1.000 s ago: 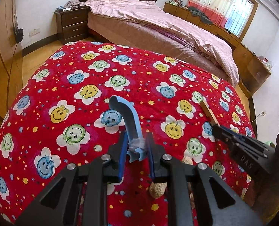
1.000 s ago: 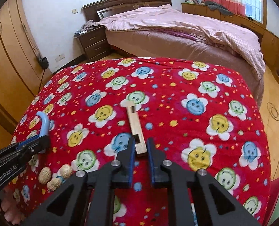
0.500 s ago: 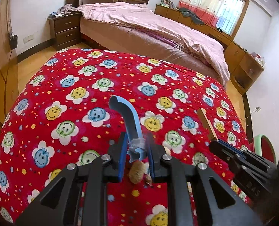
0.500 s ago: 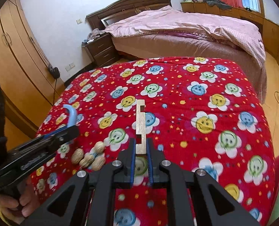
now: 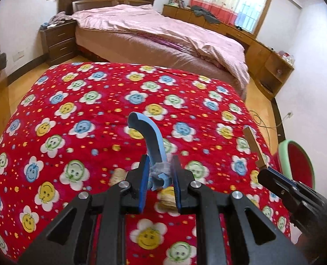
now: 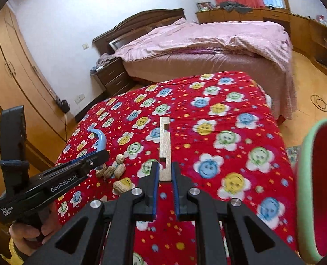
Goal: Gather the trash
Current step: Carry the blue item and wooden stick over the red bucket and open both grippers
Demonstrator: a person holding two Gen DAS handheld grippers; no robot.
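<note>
My left gripper (image 5: 159, 172) is shut on a curved blue plastic piece (image 5: 149, 137) with a scrap of clear tape near the pads; it hangs above the red smiley-flower blanket (image 5: 86, 114). In the right wrist view that gripper (image 6: 101, 152) shows at the left, held by a person's hand (image 6: 29, 234), with the blue piece (image 6: 99, 138) sticking up. My right gripper (image 6: 165, 176) is shut on a thin notched wooden strip (image 6: 165, 145), which also shows in the left wrist view as the wooden strip (image 5: 254, 148). Several peanuts (image 6: 113, 170) lie on the blanket below.
A bin with a green rim and red inside (image 6: 318, 190) stands at the right edge of the blanket, also seen as the bin (image 5: 295, 161). Beyond are a pink-covered bed (image 6: 207, 42), a nightstand (image 6: 110, 77), wardrobes (image 6: 13, 66) and low cabinets (image 5: 262, 55).
Both grippers have risen and swung right with their pieces still held. The peanuts have slid down and left in view, and the bin has come into sight at the right.
</note>
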